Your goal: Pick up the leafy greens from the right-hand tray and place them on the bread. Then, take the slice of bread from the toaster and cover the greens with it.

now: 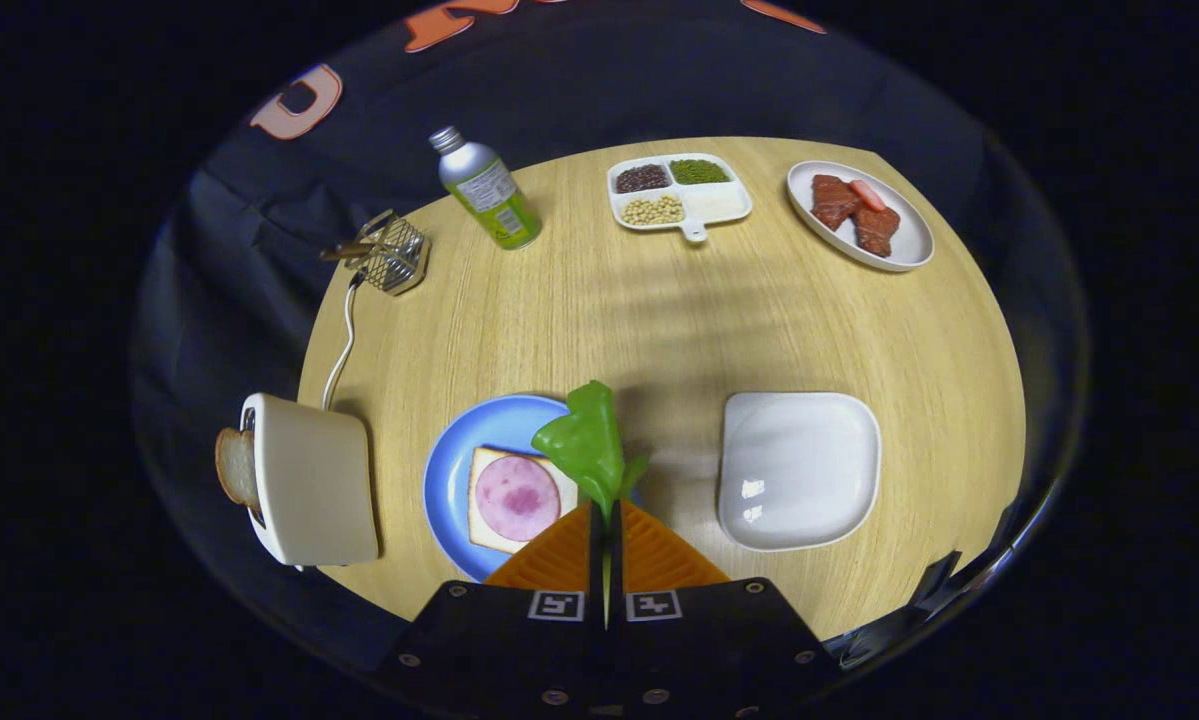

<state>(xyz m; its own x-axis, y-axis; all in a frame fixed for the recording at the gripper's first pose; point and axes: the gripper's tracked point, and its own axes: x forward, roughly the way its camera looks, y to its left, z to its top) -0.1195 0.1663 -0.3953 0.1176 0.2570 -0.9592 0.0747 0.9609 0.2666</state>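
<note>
1. The tool (604, 512) is closed on the leafy greens (587, 440); its two fingers are pressed together on the stem and the leaf stands up ahead of the tips.
2. The greens are off the white tray (797, 468) on the near right, which now sits bare. They hang over the right edge of the blue plate (459, 452).
3. On that plate lies a slice of bread (489, 500) with a round of ham (516, 498) on it, just left of the fingers.
4. The toaster (311, 478) stands at the near left of the table (659, 310), a slice of toast (235, 466) poking from its left side. The second step looks not yet begun.
5. Risk: the leaf is to the right of the bread. Let go here and it likely lands on the plate rim or the table.
6. Risk: the grip is on a thin stem only. The leaf may twist or slide out as it is carried left.
7. Risk: a light leaf may cling to a finger on release and drag off the ham.
8. Far side: a bottle (486, 189), a wire basket (391, 252), a divided dish (677, 190) of beans, and a meat plate (859, 215), all well apart from the work.
</note>
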